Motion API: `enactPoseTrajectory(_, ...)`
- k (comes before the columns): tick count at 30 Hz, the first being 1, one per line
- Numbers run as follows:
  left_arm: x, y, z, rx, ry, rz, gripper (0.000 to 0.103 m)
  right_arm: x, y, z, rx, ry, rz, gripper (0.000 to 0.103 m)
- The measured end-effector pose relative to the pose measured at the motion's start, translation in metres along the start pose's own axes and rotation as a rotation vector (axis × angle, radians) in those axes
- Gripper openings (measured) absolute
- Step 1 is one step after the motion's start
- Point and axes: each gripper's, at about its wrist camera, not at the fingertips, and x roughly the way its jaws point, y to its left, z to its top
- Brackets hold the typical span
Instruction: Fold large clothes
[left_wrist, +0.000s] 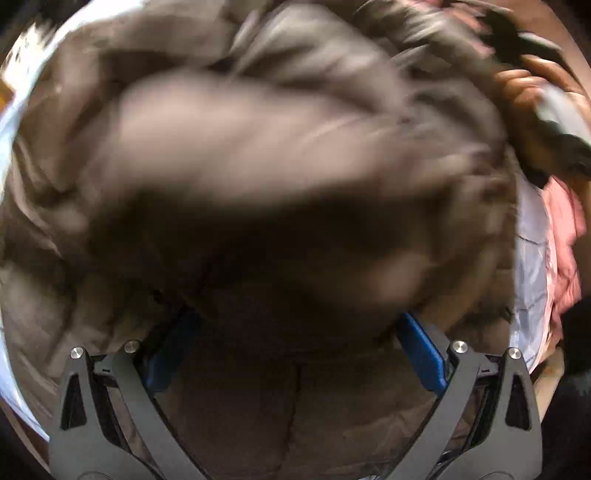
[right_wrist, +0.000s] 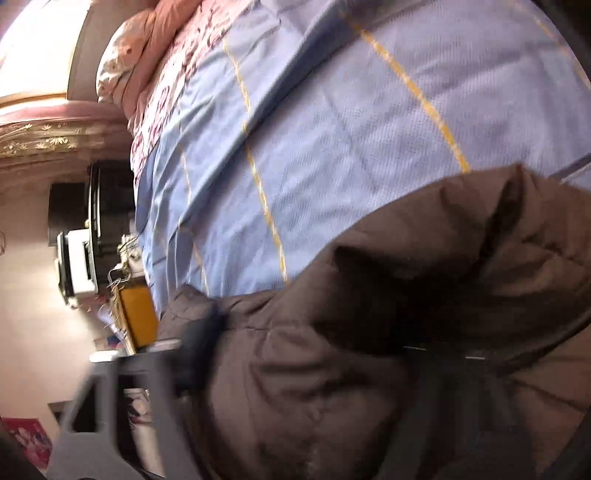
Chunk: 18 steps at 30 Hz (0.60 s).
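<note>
The dark brown quilted puffer jacket (left_wrist: 258, 155) filled almost the whole left wrist view, heaped on a pale blue bed sheet with thin yellow stripes (right_wrist: 332, 122). It looked soft, thick and airy: probably light for its bulk, springy enough to puff back open after a fold, and its smooth shell likely to slide between pads. A hold on a seam, hem or cuff, where the cloth is thinner and firmer, should serve better than a bite into the padded middle.

Going from left to right in the left wrist view, a strip of the sheet showed at the left edge; then came the left gripper (left_wrist: 291, 354), pointed steeply down, its blue-padded fingers (left_wrist: 423, 354) standing well apart with a dark bulge of the jacket lying between and over them. Whether the pads pressed on that cloth could not be told through the blur and shadow. At the far right a hand (left_wrist: 532, 92) wrapped a dark handle, above a rumpled pink cloth (left_wrist: 565, 236).

In the right wrist view, blurred bedside clutter and a pink floral pillow (right_wrist: 129, 59) lay at the left, the sheet spanned the middle, and the jacket bulked at the lower right. The right gripper (right_wrist: 314, 369) was nearly buried: its grey left finger (right_wrist: 159, 369) showed beside the jacket's edge, the other was a dim shape under a fold. The fingers stood apart with jacket between them; a firm clamp could not be confirmed.
</note>
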Motion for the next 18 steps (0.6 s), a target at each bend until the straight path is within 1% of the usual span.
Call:
enactPoseTrajectory(1,0.009,0.009,0.004,-0.060,0.026,-0.040,0.101,-0.005,0.005,-0.002,-0.027,-0.015,-0.003,0.045)
enactPoseTrajectory(2,0.014,0.015,0.007,-0.095,0.032,-0.061,0.101,-0.011,0.010,-0.003,-0.050,-0.035,0.006,0.042)
enactPoseTrajectory(3,0.016,0.018,0.012,-0.112,0.021,-0.067,0.101,-0.012,0.013,0.000,-0.064,-0.053,0.024,0.038)
enactPoseTrajectory(4,0.016,0.019,0.015,-0.112,0.005,-0.062,0.101,-0.023,0.023,-0.001,-0.102,-0.095,0.062,0.034)
enactPoseTrajectory(5,0.013,0.018,0.020,-0.105,-0.024,-0.052,0.101,-0.022,0.032,0.003,-0.133,-0.121,0.094,0.033)
enactPoseTrajectory(6,0.009,0.017,0.023,-0.103,-0.055,-0.038,0.101,-0.035,0.048,0.000,-0.199,-0.175,0.152,0.031)
enactPoseTrajectory(7,0.003,0.017,0.025,-0.105,-0.089,-0.023,0.101,-0.047,0.061,-0.004,-0.254,-0.226,0.191,0.031)
enactPoseTrajectory(8,-0.008,0.016,0.027,-0.109,-0.140,-0.006,0.101,-0.062,0.076,-0.010,-0.323,-0.291,0.231,0.030)
enactPoseTrajectory(10,-0.023,0.015,0.026,-0.100,-0.196,0.013,0.101,-0.086,0.099,-0.024,-0.455,-0.417,0.272,0.030)
enactPoseTrajectory(11,-0.033,0.014,0.025,-0.089,-0.233,0.043,0.101,-0.093,0.107,-0.028,-0.502,-0.444,0.266,0.030)
enactPoseTrajectory(13,-0.054,0.016,0.017,-0.077,-0.303,0.103,0.101,-0.099,0.111,-0.033,-0.542,-0.445,0.240,0.030)
enactPoseTrajectory(15,-0.073,0.022,0.009,-0.077,-0.360,0.118,0.101,-0.104,0.109,-0.044,-0.601,-0.443,0.207,0.030)
enactPoseTrajectory(17,-0.094,0.030,0.001,-0.079,-0.429,0.130,0.101,-0.112,0.105,-0.060,-0.660,-0.444,0.211,0.030)
enactPoseTrajectory(18,-0.104,0.035,-0.001,-0.087,-0.460,0.141,0.101,-0.118,0.103,-0.074,-0.700,-0.444,0.223,0.030)
